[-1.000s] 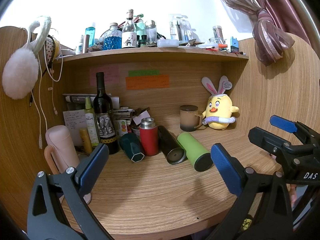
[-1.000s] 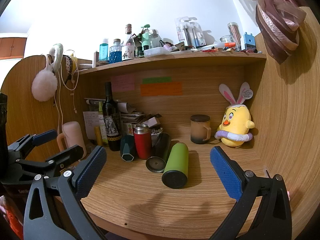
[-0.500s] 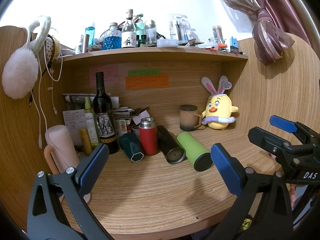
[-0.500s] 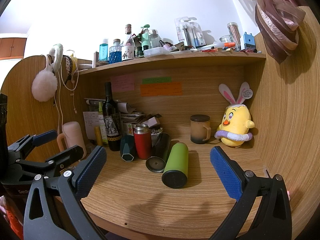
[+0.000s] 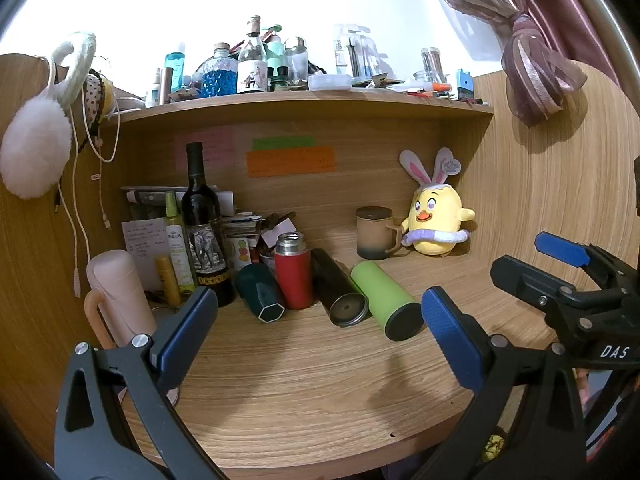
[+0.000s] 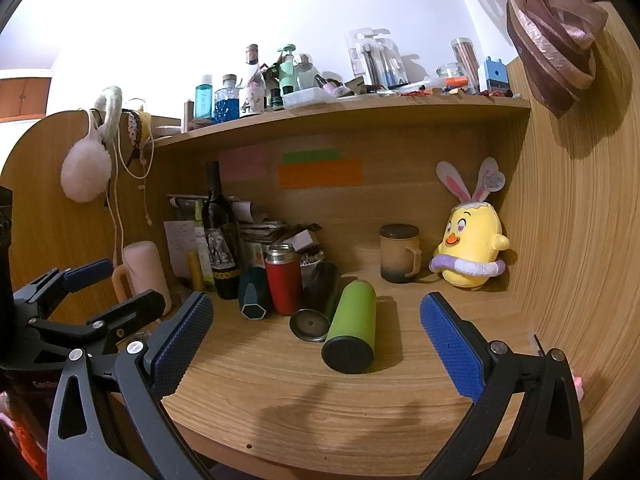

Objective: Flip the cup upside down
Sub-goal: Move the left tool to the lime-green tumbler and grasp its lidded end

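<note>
Several cups stand or lie on the wooden desk. A green tumbler lies on its side, base toward me. A black tumbler lies beside it. A red flask stands upright, a dark teal cup leans at its left. A brown lidded mug stands at the back. My left gripper and right gripper are both open and empty, short of the cups.
A yellow plush chick sits in the back right corner. A wine bottle, small bottles and papers crowd the back left. A pink jug stands at left. A cluttered shelf runs overhead.
</note>
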Available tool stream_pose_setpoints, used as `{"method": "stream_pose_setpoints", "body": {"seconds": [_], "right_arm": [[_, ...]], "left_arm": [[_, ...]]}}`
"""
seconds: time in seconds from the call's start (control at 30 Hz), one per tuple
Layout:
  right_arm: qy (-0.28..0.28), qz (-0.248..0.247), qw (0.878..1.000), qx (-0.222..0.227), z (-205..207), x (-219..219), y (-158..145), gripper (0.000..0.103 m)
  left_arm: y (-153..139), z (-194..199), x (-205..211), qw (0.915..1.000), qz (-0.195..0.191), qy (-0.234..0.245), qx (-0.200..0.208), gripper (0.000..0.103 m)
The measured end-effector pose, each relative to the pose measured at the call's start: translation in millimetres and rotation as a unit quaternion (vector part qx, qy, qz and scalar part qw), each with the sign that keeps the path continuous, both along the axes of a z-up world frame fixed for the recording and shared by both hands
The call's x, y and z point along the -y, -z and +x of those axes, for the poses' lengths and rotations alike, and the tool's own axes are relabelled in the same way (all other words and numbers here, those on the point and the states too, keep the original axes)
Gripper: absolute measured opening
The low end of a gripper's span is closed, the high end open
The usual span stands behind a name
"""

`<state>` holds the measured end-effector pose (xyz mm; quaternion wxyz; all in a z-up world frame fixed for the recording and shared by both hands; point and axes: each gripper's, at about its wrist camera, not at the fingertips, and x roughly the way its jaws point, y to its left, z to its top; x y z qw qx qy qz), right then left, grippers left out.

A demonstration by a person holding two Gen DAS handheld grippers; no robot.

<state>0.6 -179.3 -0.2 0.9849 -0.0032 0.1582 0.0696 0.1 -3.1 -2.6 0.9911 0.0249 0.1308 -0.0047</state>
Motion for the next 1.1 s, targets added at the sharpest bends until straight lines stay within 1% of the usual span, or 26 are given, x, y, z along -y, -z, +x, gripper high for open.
{"method": "stream_pose_setpoints", "body": {"seconds": [0.13,0.27,0.47,0.53,0.6,0.7,0.8,0.83,0.93,1.03,1.1], "right_arm": [[0.003,0.005,1.000,-0.003,2.0,6.1,2.6,0.103],[0.015,0.011,1.000,-0.012,8.3,16.6,9.6,0.103],[0.038,0.029,0.998,-0.033,21.0,41.4,25.5,0.103],[0.047,0.033,0.997,-0.043,26.4,51.2,32.6,0.103],[0.055,0.038,0.996,-0.051,31.7,60.6,39.0,0.103],[0.066,0.052,0.994,-0.067,39.5,77.8,50.4,0.103],[0.078,0.066,0.991,-0.081,46.7,95.1,61.8,0.103],[0.082,0.071,0.990,-0.086,49.2,100.6,65.2,0.103],[0.092,0.088,0.987,-0.099,55.8,118.3,75.4,0.103],[0.098,0.101,0.984,-0.107,60.1,129.1,82.8,0.103],[0.100,0.107,0.983,-0.111,63.8,134.0,87.1,0.103]], "left_arm": [[3.1,7.1,1.6,1.0000,0.000,0.006,-0.004,0.103],[7.4,19.4,3.6,0.9996,-0.010,0.025,-0.012,0.103],[18.4,63.1,15.5,0.9969,-0.029,0.043,-0.059,0.103],[24.9,86.1,22.1,0.9937,-0.038,0.059,-0.088,0.103],[31.1,105.6,29.0,0.9906,-0.043,0.071,-0.109,0.103],[41.9,135.8,44.4,0.9870,-0.038,0.077,-0.136,0.103],[53.4,159.8,62.9,0.9841,-0.025,0.079,-0.157,0.103],[56.8,166.5,67.7,0.9832,-0.021,0.079,-0.163,0.102],[68.1,186.8,82.3,0.9797,-0.009,0.074,-0.186,0.085],[77.6,202.5,87.5,0.9762,-0.006,0.066,-0.206,0.083],[83.8,212.1,89.7,0.9731,-0.005,0.061,-0.222,0.076]]}}
